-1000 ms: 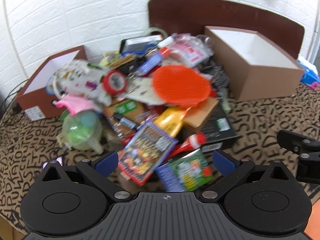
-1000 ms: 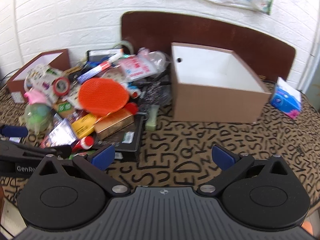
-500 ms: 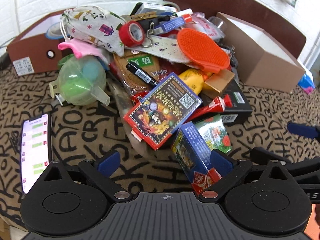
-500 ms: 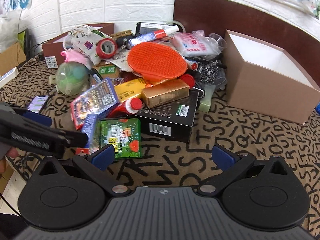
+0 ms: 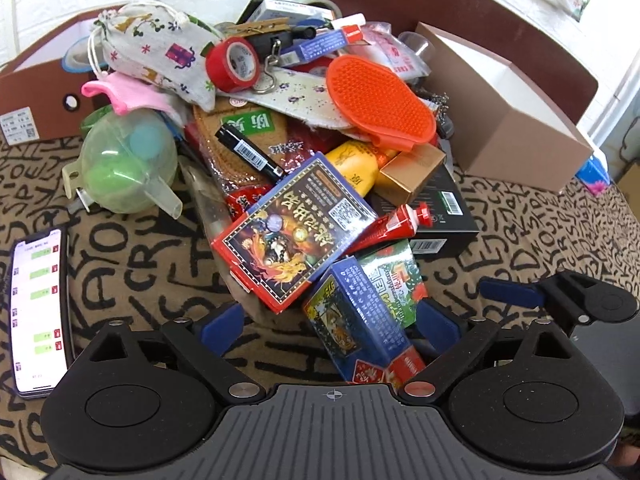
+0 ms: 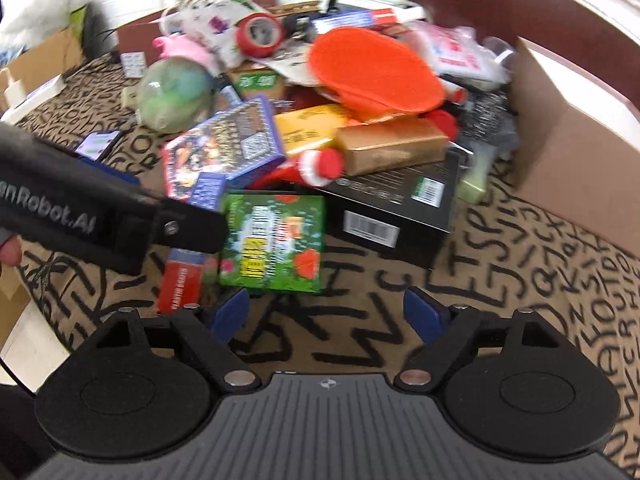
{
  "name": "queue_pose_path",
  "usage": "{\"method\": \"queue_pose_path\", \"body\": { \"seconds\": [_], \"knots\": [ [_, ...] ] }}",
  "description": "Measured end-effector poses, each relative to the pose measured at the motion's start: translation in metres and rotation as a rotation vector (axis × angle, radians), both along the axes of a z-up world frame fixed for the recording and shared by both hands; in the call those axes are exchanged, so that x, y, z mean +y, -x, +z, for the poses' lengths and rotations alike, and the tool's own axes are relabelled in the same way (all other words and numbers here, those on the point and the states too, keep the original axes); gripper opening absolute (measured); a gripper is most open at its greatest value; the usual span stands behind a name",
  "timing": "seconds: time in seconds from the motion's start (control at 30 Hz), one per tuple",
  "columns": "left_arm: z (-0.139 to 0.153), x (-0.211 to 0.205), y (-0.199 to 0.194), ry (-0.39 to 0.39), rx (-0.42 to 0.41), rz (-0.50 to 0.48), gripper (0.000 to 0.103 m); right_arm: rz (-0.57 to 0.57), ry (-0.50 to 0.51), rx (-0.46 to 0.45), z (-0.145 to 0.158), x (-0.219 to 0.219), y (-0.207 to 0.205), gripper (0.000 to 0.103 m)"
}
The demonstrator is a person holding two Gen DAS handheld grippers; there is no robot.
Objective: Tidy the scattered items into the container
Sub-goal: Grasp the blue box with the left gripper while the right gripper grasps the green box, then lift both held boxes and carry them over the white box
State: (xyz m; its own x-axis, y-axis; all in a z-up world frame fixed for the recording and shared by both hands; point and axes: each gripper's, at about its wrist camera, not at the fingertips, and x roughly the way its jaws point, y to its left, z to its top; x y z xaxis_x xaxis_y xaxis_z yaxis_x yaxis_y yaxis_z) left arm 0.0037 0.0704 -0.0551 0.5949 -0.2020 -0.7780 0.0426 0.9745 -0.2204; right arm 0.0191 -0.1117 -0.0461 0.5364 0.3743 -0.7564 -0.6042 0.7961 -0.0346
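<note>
A heap of scattered items lies on the patterned tablecloth. My left gripper (image 5: 332, 324) is open, its jaws on either side of a blue card box (image 5: 356, 320) at the heap's near edge; it also shows in the right wrist view (image 6: 208, 188). A green packet (image 5: 394, 280) lies beside the box, seen too in the right wrist view (image 6: 274, 240). My right gripper (image 6: 328, 312) is open and empty, just in front of the green packet. An empty brown cardboard box (image 5: 504, 120) stands at the right of the heap (image 6: 568, 152).
The heap holds a red-blue card pack (image 5: 296, 232), an orange brush (image 5: 380, 100), a black box (image 6: 396, 204), a gold box (image 6: 392, 144), red tape (image 5: 234, 64), a cloth pouch (image 5: 156, 48) and a green plastic ball (image 5: 128, 164). A phone (image 5: 38, 312) lies at left. Another brown box (image 5: 36, 84) stands back left.
Both grippers have moved down and in toward the heap's near edge. The left one now straddles the blue card box; the right one has closed in on the green packet.
</note>
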Motion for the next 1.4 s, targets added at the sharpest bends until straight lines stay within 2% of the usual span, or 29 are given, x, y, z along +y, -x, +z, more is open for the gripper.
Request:
{"method": "queue_pose_path", "body": {
  "seconds": [0.13,0.2,0.33,0.37,0.43,0.5,0.63,0.67,0.7,0.77,0.8,0.97,1.03,1.07,1.13,1.2,1.27,1.4],
  "knots": [
    [-0.012,0.002,-0.004,-0.035,0.046,0.008,0.096,0.045,-0.020,0.012,0.002,0.008,0.000,0.087],
    [-0.019,0.007,-0.004,-0.031,0.081,0.017,0.089,0.063,-0.013,0.011,0.001,0.014,0.002,0.087],
    [-0.025,0.023,-0.001,0.042,0.108,0.040,0.082,0.062,0.003,0.019,-0.003,0.019,0.001,0.086],
    [-0.025,0.025,0.000,0.060,0.111,0.035,0.077,0.056,0.001,0.021,-0.003,0.020,0.000,0.085],
    [-0.025,0.025,0.002,0.072,0.108,0.022,0.071,0.050,-0.007,0.021,-0.004,0.022,-0.003,0.083],
    [-0.024,0.024,0.003,0.075,0.108,0.008,0.065,0.045,-0.006,0.022,-0.006,0.024,-0.006,0.077],
    [-0.024,0.024,0.003,0.094,0.114,0.002,0.065,0.039,-0.016,0.048,-0.013,0.026,-0.012,0.067],
    [-0.025,0.025,0.002,0.106,0.121,0.000,0.056,0.036,-0.017,0.054,-0.015,0.027,-0.013,0.066],
    [-0.026,0.025,0.002,0.127,0.128,-0.006,0.038,0.034,-0.018,0.053,-0.016,0.026,-0.013,0.066],
    [-0.026,0.025,0.001,0.170,0.137,-0.025,0.024,0.033,-0.009,0.037,-0.013,0.024,-0.011,0.065],
    [-0.026,0.022,0.002,0.168,0.140,-0.041,0.022,0.029,0.001,0.027,-0.011,0.022,-0.010,0.065],
    [-0.021,0.006,0.002,0.145,0.133,-0.127,0.017,-0.011,0.042,0.029,-0.003,0.003,-0.008,0.065],
    [-0.024,0.000,-0.001,0.115,0.138,-0.135,0.020,-0.034,0.052,0.038,-0.003,-0.004,-0.008,0.065],
    [-0.027,-0.003,-0.003,0.102,0.146,-0.136,0.031,-0.046,0.052,0.045,-0.004,-0.006,-0.009,0.066],
    [-0.034,-0.006,-0.006,0.105,0.173,-0.143,0.036,-0.064,0.040,0.065,-0.007,-0.010,-0.010,0.066],
    [-0.040,-0.008,-0.009,0.109,0.187,-0.140,0.034,-0.071,0.033,0.070,-0.008,-0.011,-0.011,0.067],
    [-0.039,-0.008,-0.009,0.116,0.185,-0.148,0.018,-0.071,0.030,0.064,-0.009,-0.009,-0.011,0.067],
    [-0.037,-0.009,-0.006,0.105,0.185,-0.156,0.020,-0.076,0.011,0.061,-0.009,-0.010,-0.013,0.069]
  ]
}}
